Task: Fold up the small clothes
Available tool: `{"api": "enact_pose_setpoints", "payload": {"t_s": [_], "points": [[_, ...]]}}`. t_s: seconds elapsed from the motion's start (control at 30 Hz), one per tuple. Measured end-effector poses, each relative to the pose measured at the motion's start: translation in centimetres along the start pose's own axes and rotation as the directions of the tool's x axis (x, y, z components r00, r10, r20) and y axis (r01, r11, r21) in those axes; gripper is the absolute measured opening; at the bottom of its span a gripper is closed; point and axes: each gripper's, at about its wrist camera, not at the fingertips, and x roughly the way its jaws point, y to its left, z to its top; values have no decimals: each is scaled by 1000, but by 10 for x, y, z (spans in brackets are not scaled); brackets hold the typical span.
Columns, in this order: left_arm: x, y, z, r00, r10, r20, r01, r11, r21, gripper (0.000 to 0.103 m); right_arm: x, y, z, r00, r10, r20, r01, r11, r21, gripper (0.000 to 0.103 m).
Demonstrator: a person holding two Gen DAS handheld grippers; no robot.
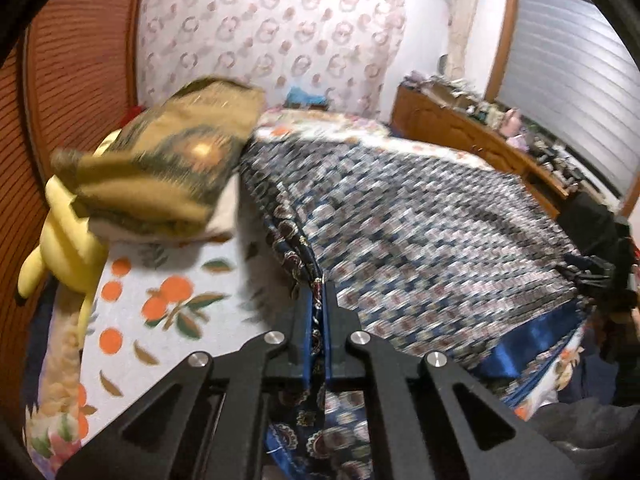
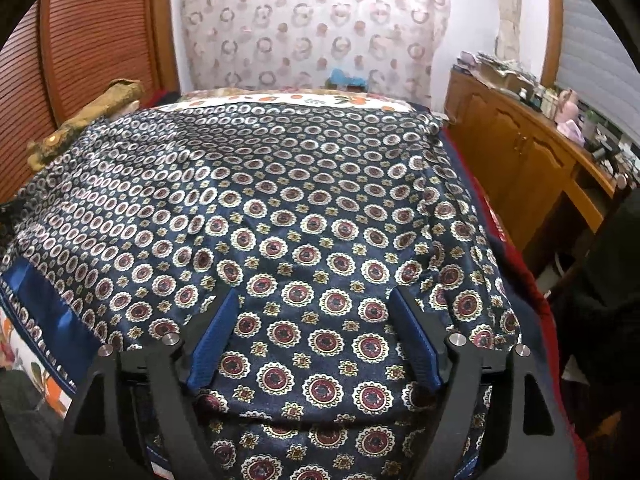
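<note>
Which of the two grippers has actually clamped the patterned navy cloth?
The left gripper: its blue pads are pinched shut on a lifted edge of the patterned navy cloth. The right gripper stands wide open above the cloth, gripping nothing.

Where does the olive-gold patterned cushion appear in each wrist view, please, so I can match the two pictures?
Left wrist view: the olive-gold patterned cushion fills the upper left, blurred, lying over a yellow plush toy, left of the navy medallion-print silky garment.
Right wrist view: the cushion is small at the left edge, beyond the garment's far left corner.
Shared landmark: the pink ring-patterned curtain at the back.
</note>
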Motion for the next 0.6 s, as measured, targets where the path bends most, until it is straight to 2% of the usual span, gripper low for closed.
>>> {"api": "enact_pose_setpoints", "payload": {"t_s": [0.3,0.47,0.6], "points": [[-10,-41,33,994,-85,67,81,995,63,1,-1,-8,0,1000,10,-6,-10,1000,-13,79],[-3,-72,56,983,-164,81,155,983,102,0,-7,-20,-1,999,39,12,-39,999,13,64],[11,-101,75,973,-223,65,212,966,147,0,-19,-30,1,998,32,45,-34,999,26,63]]}}
